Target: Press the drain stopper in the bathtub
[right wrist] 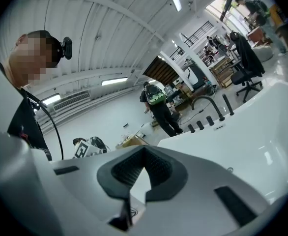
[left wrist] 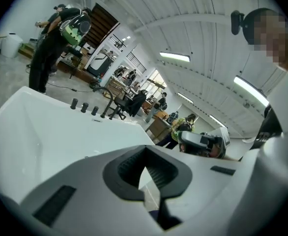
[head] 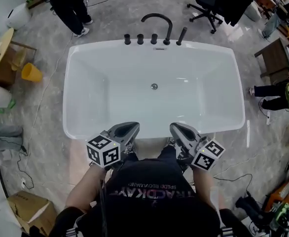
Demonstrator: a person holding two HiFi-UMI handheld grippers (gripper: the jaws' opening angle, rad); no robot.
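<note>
The grey two-jaw left tool [head: 132, 126] and grey two-jaw right tool [head: 175, 128] are held side by side before the waist on bare forearms [head: 84, 187], tips pointing forward, each tool's jaws pressed together.

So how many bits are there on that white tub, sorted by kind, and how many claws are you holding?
Bathtub: 1
Drain stopper: 1
Curved black spout: 1
Black knobs: 3
Black hand shower: 1
Claws, the left claw and the right claw: 2
Total: 9
</note>
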